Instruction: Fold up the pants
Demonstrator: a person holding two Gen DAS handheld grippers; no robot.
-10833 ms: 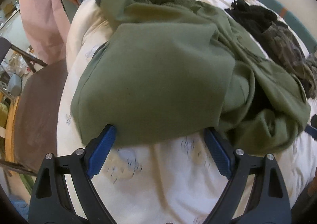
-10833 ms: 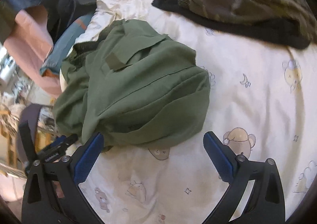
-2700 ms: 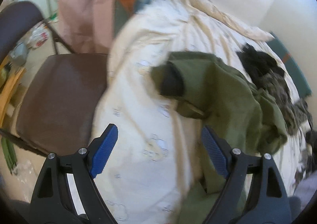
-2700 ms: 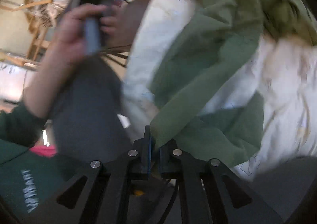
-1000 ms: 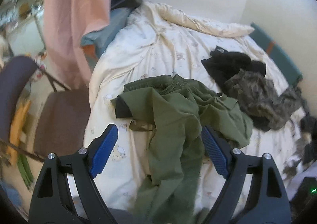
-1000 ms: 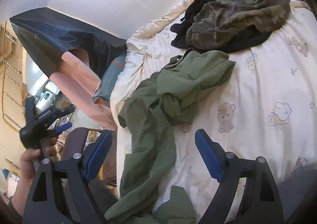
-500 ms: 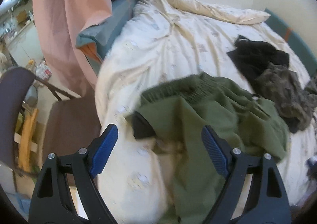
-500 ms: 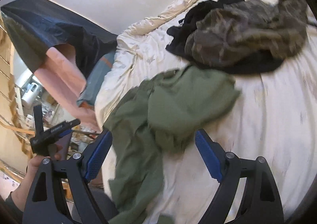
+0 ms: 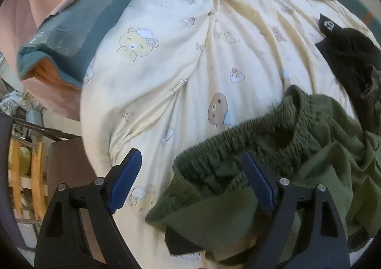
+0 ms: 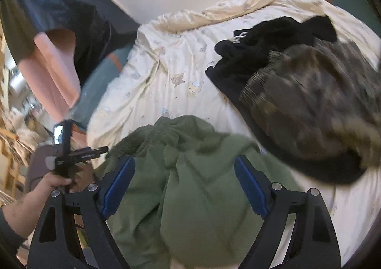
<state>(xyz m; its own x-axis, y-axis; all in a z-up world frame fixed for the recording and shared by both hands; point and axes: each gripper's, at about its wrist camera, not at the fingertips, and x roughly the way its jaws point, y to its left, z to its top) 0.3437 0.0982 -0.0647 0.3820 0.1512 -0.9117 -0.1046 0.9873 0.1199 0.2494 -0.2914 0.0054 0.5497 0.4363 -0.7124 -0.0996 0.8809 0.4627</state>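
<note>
Covering most of both views: bed under a cream duvet printed with little bears, rumpled into long creases, spreading out beyond the fingers of both grippers. Heaped on it, olive-green pants, crumpled, not yet folded, ribbed elastic waistband turned toward the left wrist camera and lying between the left fingers and just past the right-hand one; one dark pocket lining poking out below, near the lower edge. Seen again from the right wrist, same pants bunched between and beneath both right fingers, filling the gap without being pinched. Beyond the right gripper's right finger, well apart from the pants: camouflage garment piled over a black garment. Past the left gripper's left finger, off the bed's side: teal cushion with an orange edge, a pink cloth hanging beside it, and a brown chair seat lower down. Left gripper: blue-padded fingers spread wide, nothing clamped. Right gripper: fingers likewise spread wide, nothing clamped. Beyond the right gripper's left finger, the person's left hand wrapped around the other gripper's handle.
</note>
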